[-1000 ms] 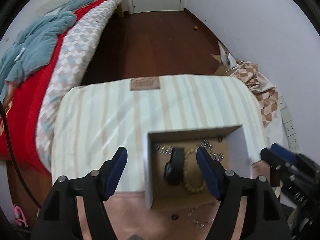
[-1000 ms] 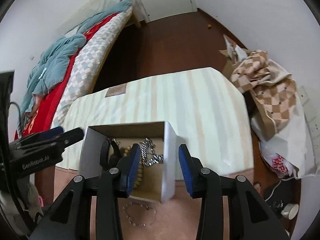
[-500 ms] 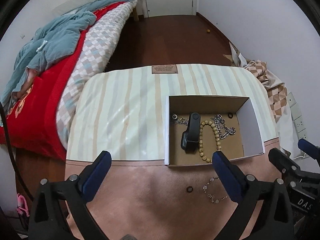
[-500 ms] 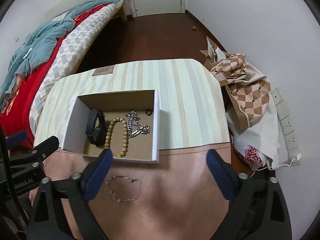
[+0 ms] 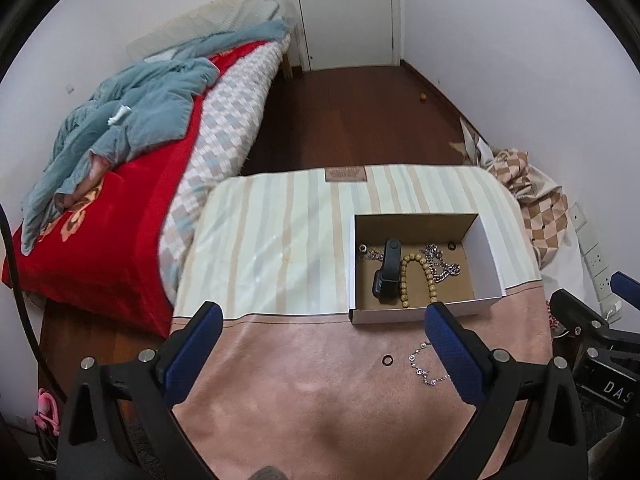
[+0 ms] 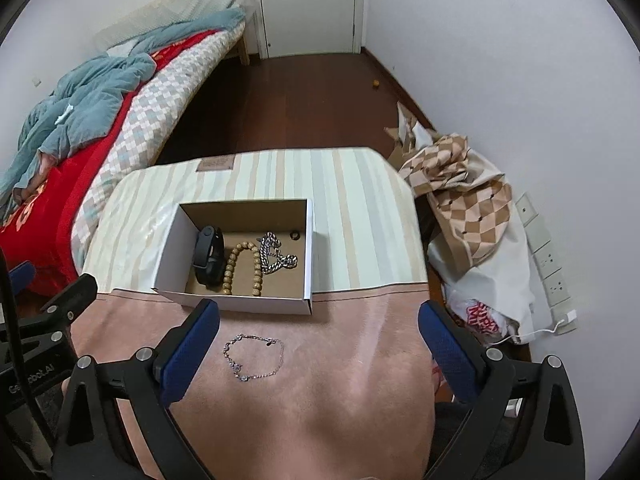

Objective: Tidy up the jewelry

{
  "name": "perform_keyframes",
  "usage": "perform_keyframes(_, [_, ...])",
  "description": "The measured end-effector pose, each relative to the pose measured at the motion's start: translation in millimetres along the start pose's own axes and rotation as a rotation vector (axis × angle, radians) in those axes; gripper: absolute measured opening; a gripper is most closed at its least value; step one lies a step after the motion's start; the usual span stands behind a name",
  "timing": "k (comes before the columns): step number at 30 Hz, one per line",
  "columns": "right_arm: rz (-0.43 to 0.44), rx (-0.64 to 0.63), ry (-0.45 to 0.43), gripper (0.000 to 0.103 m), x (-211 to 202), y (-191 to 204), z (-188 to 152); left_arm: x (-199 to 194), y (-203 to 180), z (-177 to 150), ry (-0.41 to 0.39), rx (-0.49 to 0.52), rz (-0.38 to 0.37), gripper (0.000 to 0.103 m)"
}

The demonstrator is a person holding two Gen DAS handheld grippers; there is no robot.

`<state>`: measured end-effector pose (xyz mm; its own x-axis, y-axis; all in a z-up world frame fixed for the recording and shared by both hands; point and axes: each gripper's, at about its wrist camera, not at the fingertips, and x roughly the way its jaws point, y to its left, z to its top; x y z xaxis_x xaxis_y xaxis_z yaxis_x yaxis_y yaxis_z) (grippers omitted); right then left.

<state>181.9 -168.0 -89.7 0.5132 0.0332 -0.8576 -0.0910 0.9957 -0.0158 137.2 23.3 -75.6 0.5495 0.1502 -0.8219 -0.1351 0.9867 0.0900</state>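
Note:
A white cardboard box (image 5: 490,240) (image 6: 308,252) sits on the table and holds a black wristband (image 5: 386,270) (image 6: 209,256), a wooden bead bracelet (image 5: 418,276) (image 6: 240,268), a silver chain (image 5: 442,264) (image 6: 276,258) and a small dark ring (image 6: 295,235). A thin silver bracelet (image 6: 256,356) (image 5: 426,368) and a small dark ring (image 5: 387,359) lie on the pink cloth in front of the box. My left gripper (image 5: 324,354) and right gripper (image 6: 320,354) are both wide open and empty, held above the pink cloth nearer than the box.
The table has a striped cloth (image 5: 280,240) at the far half and pink cloth (image 6: 340,380) at the near half. A bed with red and blue bedding (image 5: 132,152) stands to the left. Bags (image 6: 476,216) lie by the right wall.
Both grippers have pulled back and up from the box and opened wide. The box now lies farther away, and the thin bracelet on the pink cloth is in full view.

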Motion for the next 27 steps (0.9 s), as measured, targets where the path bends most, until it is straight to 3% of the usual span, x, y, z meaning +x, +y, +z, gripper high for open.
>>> perform_keyframes(9, [0.007,-0.015,-0.075,0.101,-55.2,8.2,-9.0,-40.4,9.4,-12.5,-0.051,-0.028,-0.024,0.103])
perform_keyframes(16, [0.044,-0.005,-0.093,0.101,-76.0,11.0,-19.4,-54.3,15.0,-20.6,-0.071,-0.061,-0.013,0.103])
perform_keyframes(19, [0.078,0.015,-0.064,0.101,-63.4,7.0,-23.3,-49.9,15.2,-25.6,-0.094,-0.059,0.019,0.103])
perform_keyframes(22, [0.107,0.047,-0.007,0.101,-30.6,-1.3,-30.5,-32.5,16.9,-32.9,-0.092,-0.066,0.099,0.103])
perform_keyframes(27, [0.145,0.068,0.103,0.101,44.8,-5.8,-58.2,21.7,20.8,-54.6,0.028,-0.056,0.209,0.103])
